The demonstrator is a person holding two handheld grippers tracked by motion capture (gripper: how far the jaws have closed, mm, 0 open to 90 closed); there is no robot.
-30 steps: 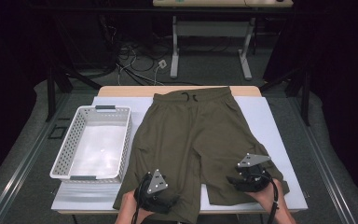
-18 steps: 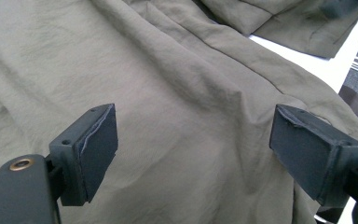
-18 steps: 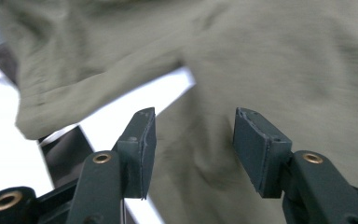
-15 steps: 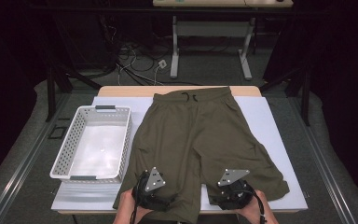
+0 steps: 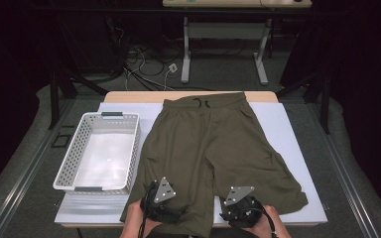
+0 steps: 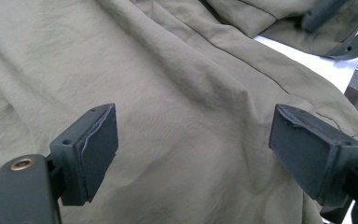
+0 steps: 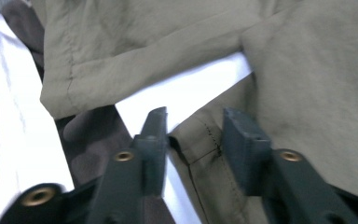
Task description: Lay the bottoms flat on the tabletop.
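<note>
Olive-green shorts lie flat on the white table cover, waistband at the far side. At the near edge, my left gripper hovers over the left leg; its jaws stand wide open above smooth fabric, gripping nothing. My right gripper is at the inner corner of the right leg. Its jaws have just been closing, and the hem corner sits between them. The left pad touches the hem's edge, while the right pad stands off it.
A white perforated basket, empty, stands left of the shorts. A strip of white cover shows between the two legs. The table's near edge runs just under both hands. Desk legs and cables lie on the floor beyond the far edge.
My right gripper has slid left along the near edge, from the outer part of the right leg to its inner corner, and its jaws have narrowed. The left gripper has kept still.
</note>
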